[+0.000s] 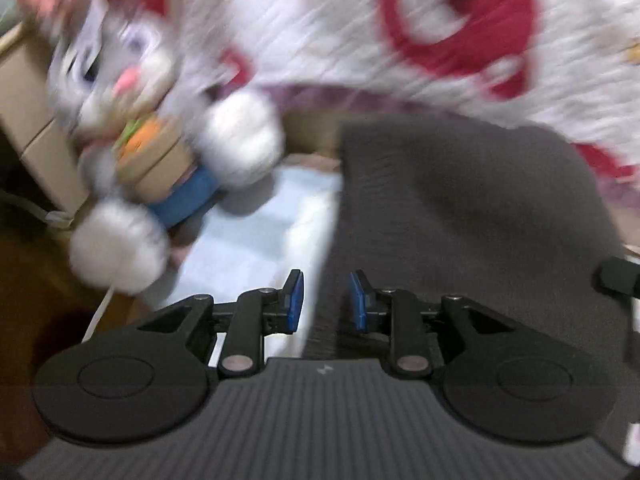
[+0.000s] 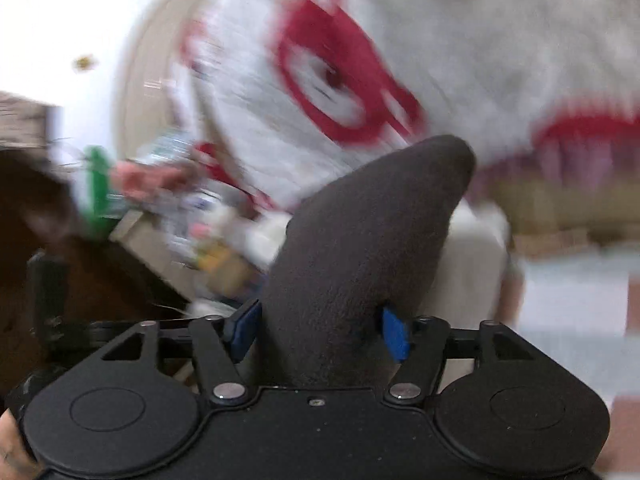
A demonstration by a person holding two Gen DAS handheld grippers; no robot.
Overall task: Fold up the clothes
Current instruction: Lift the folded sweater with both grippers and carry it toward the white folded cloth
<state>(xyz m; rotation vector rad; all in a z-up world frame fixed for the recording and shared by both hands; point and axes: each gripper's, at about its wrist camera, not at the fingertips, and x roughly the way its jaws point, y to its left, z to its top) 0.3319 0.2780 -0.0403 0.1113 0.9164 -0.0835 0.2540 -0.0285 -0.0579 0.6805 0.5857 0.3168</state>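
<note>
A dark grey fleece cloth (image 1: 460,220) spreads ahead of my left gripper (image 1: 326,302). Its left edge runs straight into the narrow gap between the blue pads (image 1: 294,300). It lies against the right pad, and a pale sliver shows beside the left one. Blur hides whether the cloth is pinched. In the right wrist view the same grey cloth (image 2: 372,220) rises as a cone between the wide-set pads (image 2: 394,334) of my right gripper (image 2: 320,328). The cloth stands loose between the jaws and looks unsqueezed.
A white fabric with red rings (image 1: 440,32) fills the background, also as red-ringed fabric (image 2: 340,80). A grey plush toy (image 1: 120,128) leans on a cardboard box (image 1: 24,92) at left. A pale blue sheet (image 1: 260,232) lies beside the cloth. Brown furniture (image 2: 80,272) is at left.
</note>
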